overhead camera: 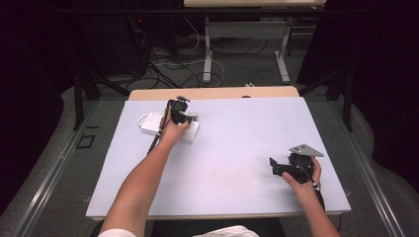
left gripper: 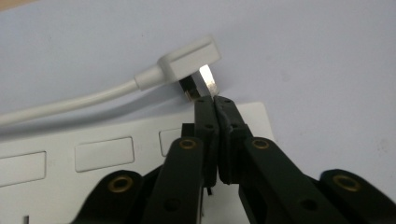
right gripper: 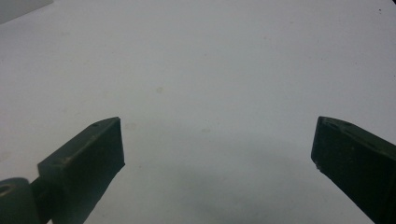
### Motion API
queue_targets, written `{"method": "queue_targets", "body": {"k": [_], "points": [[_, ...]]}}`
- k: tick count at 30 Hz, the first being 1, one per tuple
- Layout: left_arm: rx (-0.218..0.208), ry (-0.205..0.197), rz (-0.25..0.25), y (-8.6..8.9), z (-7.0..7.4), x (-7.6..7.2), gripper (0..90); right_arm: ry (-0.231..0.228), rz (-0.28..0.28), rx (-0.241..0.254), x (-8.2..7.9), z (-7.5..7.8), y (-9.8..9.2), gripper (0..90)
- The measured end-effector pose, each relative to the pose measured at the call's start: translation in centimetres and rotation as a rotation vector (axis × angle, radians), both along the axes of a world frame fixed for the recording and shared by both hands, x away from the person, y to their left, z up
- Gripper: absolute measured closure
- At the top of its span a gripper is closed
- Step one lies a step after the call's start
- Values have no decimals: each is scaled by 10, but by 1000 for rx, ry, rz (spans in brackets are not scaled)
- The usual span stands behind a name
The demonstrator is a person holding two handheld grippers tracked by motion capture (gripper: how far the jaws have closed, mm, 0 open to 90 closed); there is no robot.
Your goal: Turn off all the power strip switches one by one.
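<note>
1. L tongs (left gripper: 215, 100) closed tight on one flat metal prong (left gripper: 208, 80) of the white angled plastic plug (left gripper: 190, 59). Tips pinch the prong end; plug body tilted up, apart from the strip face.
2. Plug sits above the end of the white plastic power strip (left gripper: 140, 154), which lies flat on the table (overhead camera: 232, 148) at far left, under the left hand (overhead camera: 170, 129) in the high view. White round cable (left gripper: 70, 100) runs off from the plug across the table.
3. Progress, my read: plug is clear of the sockets, both prongs exposed, so it's either just out or not yet in. Can't tell which from the frames. If insertion is the goal, alignment over a socket + push-down are left. If removal, only set-down is left.
4. Grip on a thin prong looks marginal; plug could pivot.
5. R tongs (right gripper: 219, 154) wide apart, nothing between, hovering over bare table at near right (overhead camera: 284, 168). Idle, well apart from the strip.
6. Surface: pale lavender-grey mat-like top, smooth, a few faint marks, light wood edge at the far side.
7. Room: dark surround, black frame posts, grey floor w/ cable clutter behind, legs of a second white table (overhead camera: 244, 29) at the back.
</note>
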State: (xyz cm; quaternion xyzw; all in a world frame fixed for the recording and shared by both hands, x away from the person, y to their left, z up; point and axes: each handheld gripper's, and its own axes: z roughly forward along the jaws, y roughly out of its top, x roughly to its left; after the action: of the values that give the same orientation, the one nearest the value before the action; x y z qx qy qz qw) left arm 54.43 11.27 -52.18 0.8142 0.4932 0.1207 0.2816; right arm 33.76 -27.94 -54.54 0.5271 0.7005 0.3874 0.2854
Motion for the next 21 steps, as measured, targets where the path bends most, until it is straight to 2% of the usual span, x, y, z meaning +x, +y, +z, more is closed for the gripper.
{"method": "queue_targets", "body": {"k": [10,15,21], "points": [[-1,-5,0,0,0,-1,898,-3,2,-5,0,0,0,20],[17,-19,-12,-1,0,-3,894,-5,0,2,0,0,-1,20],[8,-18,-20,1,3,-10,844,-8,-3,5,0,1,-2,20]]}}
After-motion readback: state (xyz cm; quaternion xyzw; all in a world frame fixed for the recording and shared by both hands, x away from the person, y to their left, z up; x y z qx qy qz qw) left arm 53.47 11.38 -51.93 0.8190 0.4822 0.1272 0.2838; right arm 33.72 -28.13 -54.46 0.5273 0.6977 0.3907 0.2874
